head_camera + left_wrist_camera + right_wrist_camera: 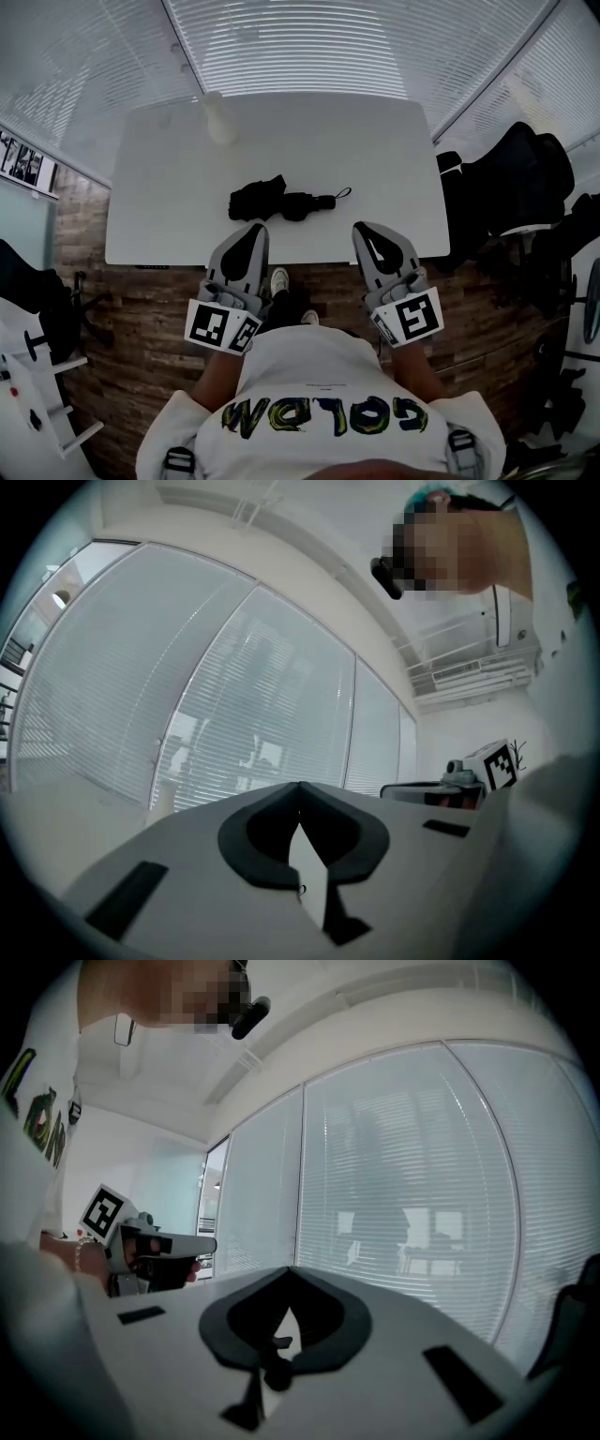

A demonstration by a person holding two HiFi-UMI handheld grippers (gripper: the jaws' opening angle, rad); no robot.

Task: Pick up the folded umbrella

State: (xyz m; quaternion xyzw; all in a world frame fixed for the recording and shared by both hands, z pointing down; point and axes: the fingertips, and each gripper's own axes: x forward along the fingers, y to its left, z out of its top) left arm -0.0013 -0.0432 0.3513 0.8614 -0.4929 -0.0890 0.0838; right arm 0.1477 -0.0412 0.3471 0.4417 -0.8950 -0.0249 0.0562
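The folded black umbrella point(281, 200) lies on the white table point(169, 187), near its front edge, with its wrist strap point(343, 194) trailing to the right. My left gripper point(255, 226) hovers at the front edge, just short of the umbrella's left part, with its jaws together and nothing in them. My right gripper point(360, 228) is level with it, to the right of the umbrella's handle end, shut and empty too. In the left gripper view the left gripper point(298, 786) faces window blinds; the right gripper view shows the right gripper point(288, 1270) closed likewise.
A white bottle point(217, 118) stands at the back left of the table. Black bags and chairs point(511, 183) crowd the table's right side. White equipment point(37, 375) stands on the wooden floor at lower left. Blinds point(300, 42) cover the windows behind the table.
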